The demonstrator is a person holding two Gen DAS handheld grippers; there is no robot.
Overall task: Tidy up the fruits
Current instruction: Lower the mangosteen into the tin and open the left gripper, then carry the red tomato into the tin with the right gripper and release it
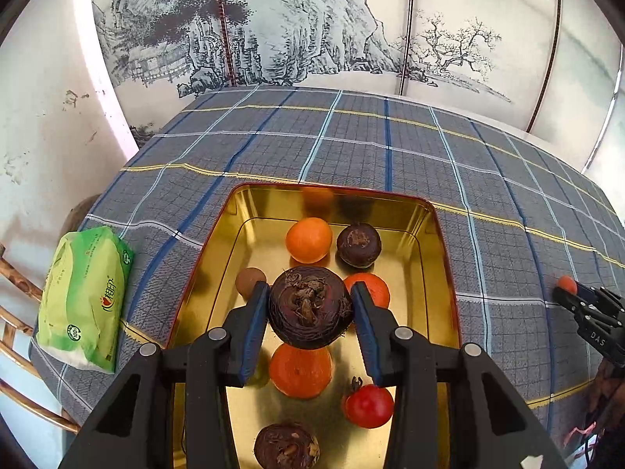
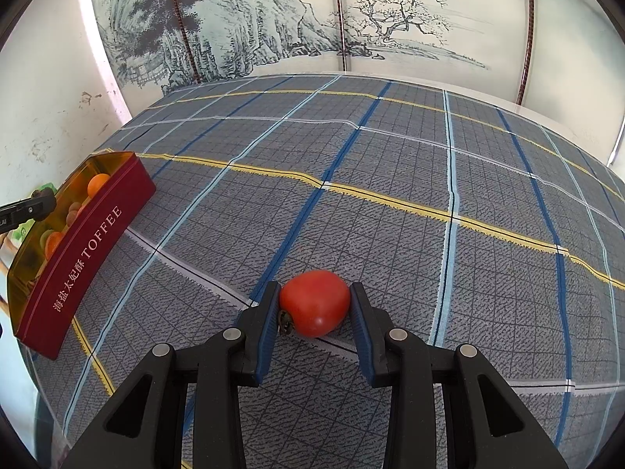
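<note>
- at the centre of the left wrist view, the left gripper (image 1: 310, 306) is clamped on a dark brown round fruit with a rough, fibrous top (image 1: 310, 306), both blue pads pressing its sides, above the tin.
- below it in that frame lies the gold-lined rectangular tin with red outer walls (image 1: 441, 242), holding two more dark brown fruits (image 1: 358, 245) (image 1: 286, 445), three orange round fruits (image 1: 308, 240) (image 1: 373, 287) (image 1: 300, 369), a small tan round fruit (image 1: 250, 281) and a small red tomato with a dark stem (image 1: 369, 406).
- on the left edge of the frame a green plastic tissue pack (image 1: 84, 297) lies on the grey-blue checked tablecloth (image 1: 351, 144), just beside the tin.
- at the lower centre of the right wrist view, the right gripper (image 2: 314, 305) is closed on a second red tomato (image 2: 314, 303) that sits on the cloth, well apart from the tin at the left edge of the frame.
- along the top of both frames stands an ink-painted landscape screen (image 1: 273, 19).
</note>
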